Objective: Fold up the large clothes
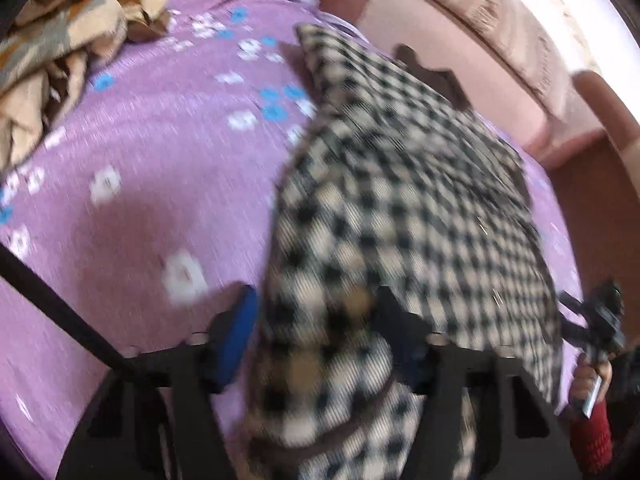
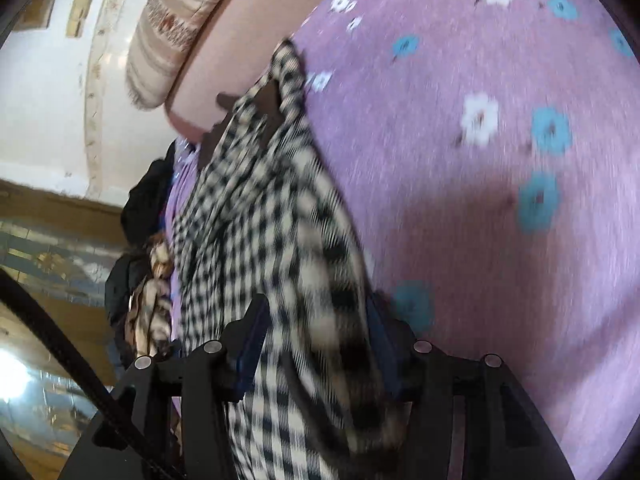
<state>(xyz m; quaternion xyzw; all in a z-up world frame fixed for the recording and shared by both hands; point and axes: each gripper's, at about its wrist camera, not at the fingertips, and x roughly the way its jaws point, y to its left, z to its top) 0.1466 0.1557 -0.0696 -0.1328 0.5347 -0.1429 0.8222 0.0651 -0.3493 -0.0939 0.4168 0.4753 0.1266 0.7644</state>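
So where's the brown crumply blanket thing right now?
In the left wrist view, the brown patterned cloth sits bunched at the top left on the purple flowery bedspread, well apart from the checked garment.

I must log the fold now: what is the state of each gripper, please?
Left gripper: checked garment between its fingers; grip cannot be told.
Right gripper: same garment between fingers; grip cannot be told.

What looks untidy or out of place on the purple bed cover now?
A crumpled tan patterned cloth lies in a heap at the far corner of the purple bed cover. The checkered garment is only half folded, its fabric bunched between both grippers.
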